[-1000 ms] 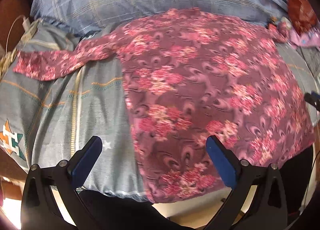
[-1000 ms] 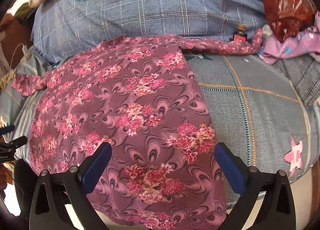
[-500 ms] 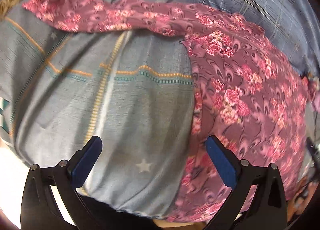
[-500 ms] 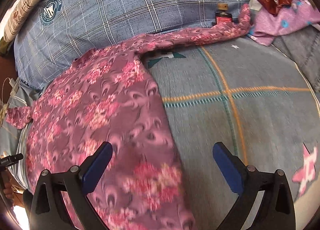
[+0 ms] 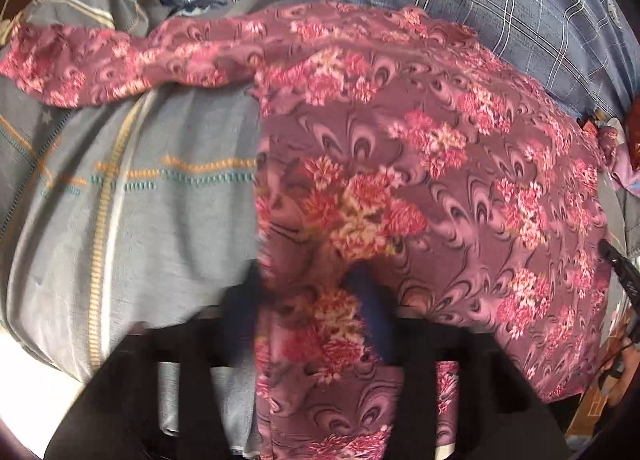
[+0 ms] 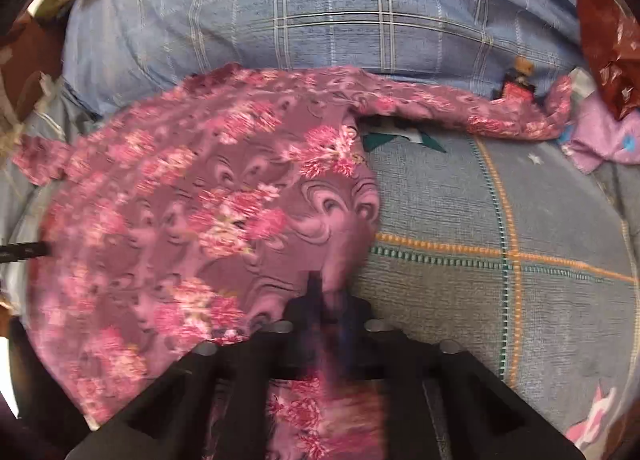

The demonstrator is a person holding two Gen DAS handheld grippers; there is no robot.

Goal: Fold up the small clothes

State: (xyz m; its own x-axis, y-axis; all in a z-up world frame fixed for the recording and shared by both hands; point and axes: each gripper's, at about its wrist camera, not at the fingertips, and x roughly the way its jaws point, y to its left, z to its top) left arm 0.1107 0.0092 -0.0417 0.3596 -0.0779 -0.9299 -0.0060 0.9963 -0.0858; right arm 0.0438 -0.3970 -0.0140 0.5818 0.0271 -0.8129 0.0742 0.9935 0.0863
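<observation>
A purple shirt with pink flowers (image 5: 440,163) lies spread on a grey-blue bedspread (image 5: 140,219), one sleeve (image 5: 100,71) stretched out to the left. My left gripper (image 5: 314,308) points down at the shirt's left side edge; its jaws are closing, with a bunch of the cloth gathered between the blue pads. In the right wrist view the shirt (image 6: 192,199) fills the left half, its other sleeve (image 6: 460,115) reaching right. My right gripper (image 6: 326,296) is shut on the shirt's right side edge.
A blue plaid pillow (image 6: 320,11) lies behind the shirt. A small bottle (image 6: 518,79), a red-brown bag (image 6: 604,39) and a pink cloth (image 6: 604,139) sit at the far right. Bare bedspread (image 6: 500,199) lies right of the shirt. The bed's front edge is close below both grippers.
Both grippers went from wide open to closed on the shirt's side edges. The left one swung left and then back over the left edge; the right one came down on the right edge.
</observation>
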